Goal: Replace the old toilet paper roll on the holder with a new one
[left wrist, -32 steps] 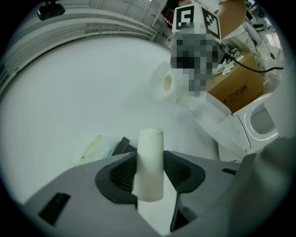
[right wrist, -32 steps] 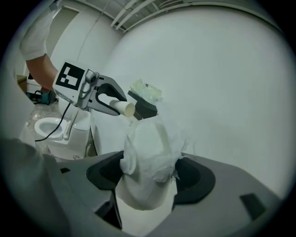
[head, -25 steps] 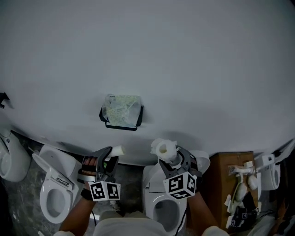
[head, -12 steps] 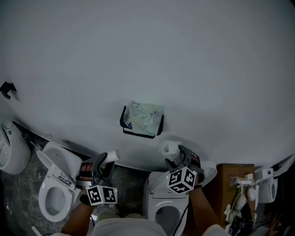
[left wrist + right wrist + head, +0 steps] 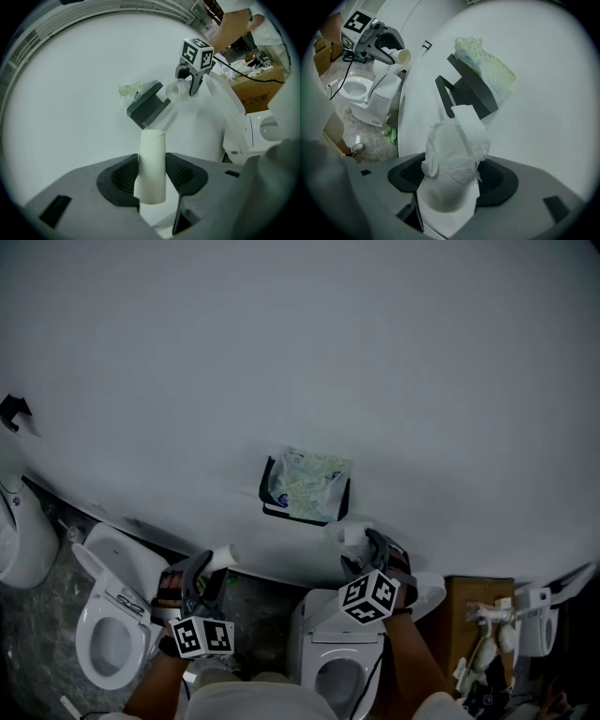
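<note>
1. Gripping the new toilet paper roll, the right gripper has its jaws closed on the roll's sides. Its own view shows a loose, crumpled sheet end standing up from the roll toward the wall.
2. From the head view the same roll is only a small white lump at the right gripper's tips, just below the right corner of the holder.
3. The holder is a dark bracket fixed to the white wall, with a crinkled plastic-wrapped packet lying on top. The right gripper view adds the holder's slanted side arm, which the head view does not show.
4. The left gripper clamps a bare cardboard tube upright between its ribbed pads. The head view places that tube low and well left of the holder.
5. Each gripper view catches the other gripper in the distance with its load.
6. Only the head view shows the floor below: one toilet at left, another under the right arm, and a cardboard box at right.
</note>
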Demonstrator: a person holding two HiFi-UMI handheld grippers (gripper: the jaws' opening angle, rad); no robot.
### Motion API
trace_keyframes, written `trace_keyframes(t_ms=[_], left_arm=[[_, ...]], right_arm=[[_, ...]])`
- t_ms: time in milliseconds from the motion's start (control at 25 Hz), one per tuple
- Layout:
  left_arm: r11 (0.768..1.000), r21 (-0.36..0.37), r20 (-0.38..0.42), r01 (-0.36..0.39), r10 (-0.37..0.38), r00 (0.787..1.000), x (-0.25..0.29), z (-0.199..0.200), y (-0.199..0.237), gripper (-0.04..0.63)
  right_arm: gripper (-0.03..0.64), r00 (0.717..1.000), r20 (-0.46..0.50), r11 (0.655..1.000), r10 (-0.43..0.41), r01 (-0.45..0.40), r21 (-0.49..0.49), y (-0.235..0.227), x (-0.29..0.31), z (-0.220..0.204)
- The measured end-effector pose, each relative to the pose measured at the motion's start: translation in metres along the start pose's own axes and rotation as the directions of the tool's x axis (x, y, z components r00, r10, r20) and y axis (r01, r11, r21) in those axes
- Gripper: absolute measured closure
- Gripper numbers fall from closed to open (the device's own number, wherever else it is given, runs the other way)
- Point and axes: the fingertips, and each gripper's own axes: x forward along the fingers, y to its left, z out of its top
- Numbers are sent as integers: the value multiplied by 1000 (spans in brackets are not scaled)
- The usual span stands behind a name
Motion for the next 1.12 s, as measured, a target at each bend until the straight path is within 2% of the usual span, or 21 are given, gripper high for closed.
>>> trace_keyframes(t_ms=[280, 680, 1120], left_arm=[[1000, -11, 0, 9, -9, 1000, 6, -9, 5, 403], [1000, -14, -3, 21, -22, 1000, 12, -19, 6, 403], [999, -28, -20, 33, -33, 999, 12, -28, 6, 403]], right_arm=[[291, 999, -30, 999, -24, 23, -48, -4, 12, 6], [291, 999, -18, 992, -48, 46, -120, -3, 18, 27], [291, 996, -11, 966, -88, 83, -246, 1, 22, 43]])
